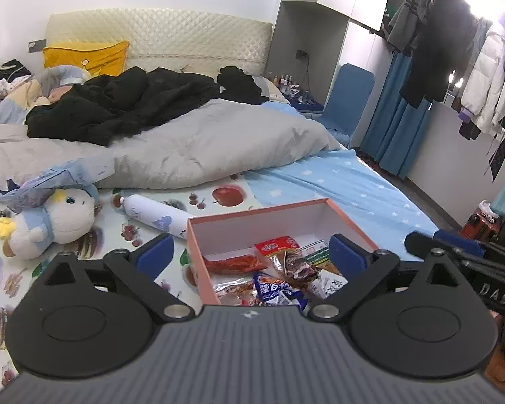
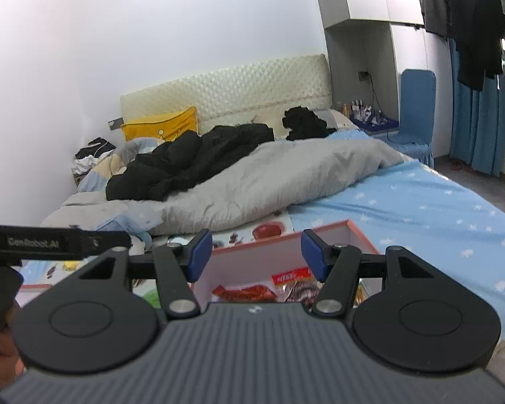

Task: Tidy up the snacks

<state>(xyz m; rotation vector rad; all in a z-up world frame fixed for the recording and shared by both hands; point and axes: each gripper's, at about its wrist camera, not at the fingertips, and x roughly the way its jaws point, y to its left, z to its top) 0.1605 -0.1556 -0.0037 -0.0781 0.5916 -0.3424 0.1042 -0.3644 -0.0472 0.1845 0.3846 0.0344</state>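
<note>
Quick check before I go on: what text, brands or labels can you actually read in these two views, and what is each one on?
"GenRobot.AI": on the black bar of the left gripper, seen from the right wrist.
"DAS": on the black bar of the right gripper, seen from the left wrist; cut off there.
Snack packets in the box: printed Chinese characters, too blurred to read.
White bottle: faint lettering, unreadable.

Matt cardboard box (image 1: 198, 252); glossy plastic snack packets (image 1: 276, 289); soft cloth duvet (image 1: 202, 148)
</note>
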